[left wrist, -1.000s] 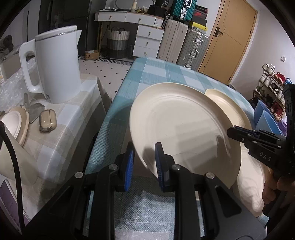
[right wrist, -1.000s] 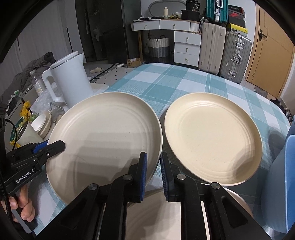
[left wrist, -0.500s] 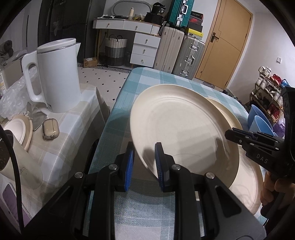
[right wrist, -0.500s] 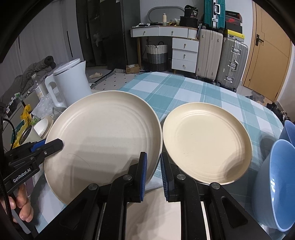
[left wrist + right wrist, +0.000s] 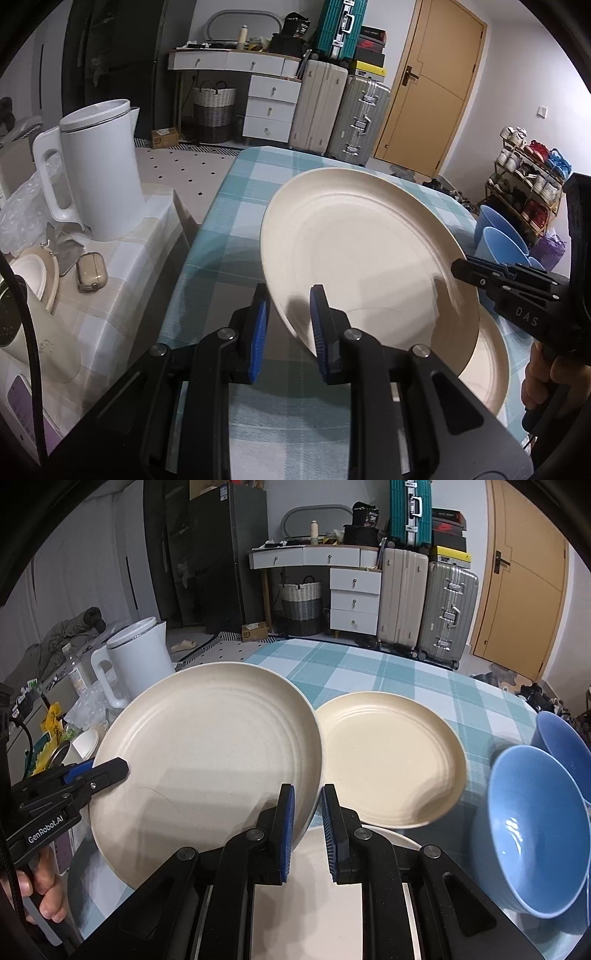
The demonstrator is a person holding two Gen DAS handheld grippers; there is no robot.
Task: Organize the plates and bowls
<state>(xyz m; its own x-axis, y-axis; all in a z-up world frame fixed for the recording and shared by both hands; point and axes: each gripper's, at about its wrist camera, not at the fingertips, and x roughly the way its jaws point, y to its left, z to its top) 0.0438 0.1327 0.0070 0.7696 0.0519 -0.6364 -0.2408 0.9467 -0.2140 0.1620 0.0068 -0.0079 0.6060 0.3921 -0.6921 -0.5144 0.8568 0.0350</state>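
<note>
Past your table with its teal checked cloth (image 5: pixel 399 672), you face a white drawer unit (image 5: pixel 354 602) and upright suitcases (image 5: pixel 428 605) against the back wall. A wooden door (image 5: pixel 524 602) stands to the right, a tall dark cabinet (image 5: pixel 207 550) to the left. A woven basket (image 5: pixel 301 607) sits on the dotted tile floor (image 5: pixel 184 166).

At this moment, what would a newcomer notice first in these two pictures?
A large cream plate held tilted above the checked table, the left gripper and right gripper each shut on its rim. A smaller cream plate lies beside it, with two blue bowls at the right.
</note>
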